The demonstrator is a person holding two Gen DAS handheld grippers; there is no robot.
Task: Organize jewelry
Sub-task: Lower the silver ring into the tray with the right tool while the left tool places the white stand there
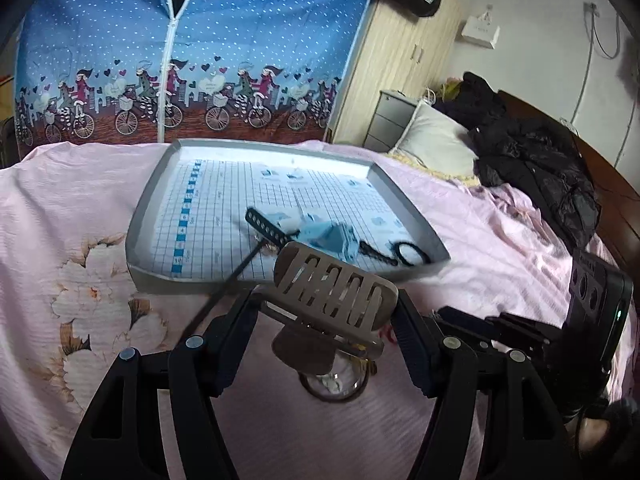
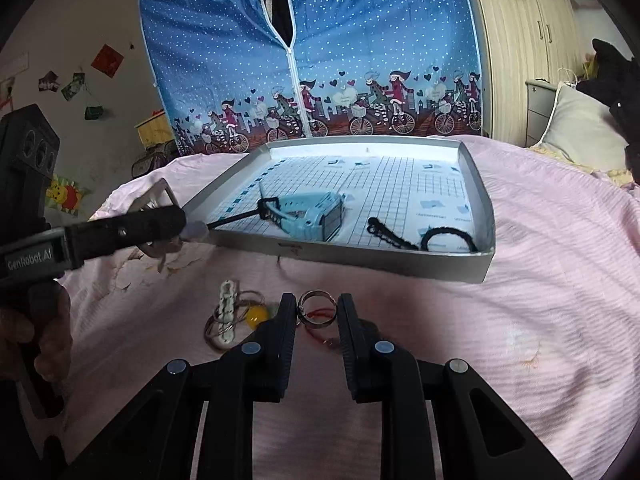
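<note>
Left gripper (image 1: 326, 312): clamped across a beige hair claw clip (image 1: 334, 294), fingers on its two sides; clip held clear above the bedsheet (image 1: 80, 208), just short of the tray's near rim.
Likely reason for hold: side grip keeps the clip's teeth pointing forward, so it can be carried over the rim and released flat; judged, not seen.
Right gripper (image 2: 317, 314): narrow gap, fingers straddling a metal ring (image 2: 317, 307) lying on the sheet; whether the pads touch it, cannot tell. Red thread (image 2: 320, 314) trails from the ring.
Right pose: low, level with the bed, pointed at the tray; a grasp approach by the look of it.
Left pose (right wrist view): handle gripped in a hand (image 2: 36, 332) at far left, tool reaching right toward the tray's near-left corner.
Tray (image 2: 384, 258): grey, shallow, grid-printed liner; sits on the bed.
Already in tray: light blue watch (image 2: 316, 216), black perforated strap (image 2: 386, 234), black hair tie (image 2: 448, 240).
Still on sheet: key rings with white charm (image 2: 228, 312) and yellow bead (image 2: 256, 317), just left of right gripper.
Progress: partway; several items outside tray.
</note>
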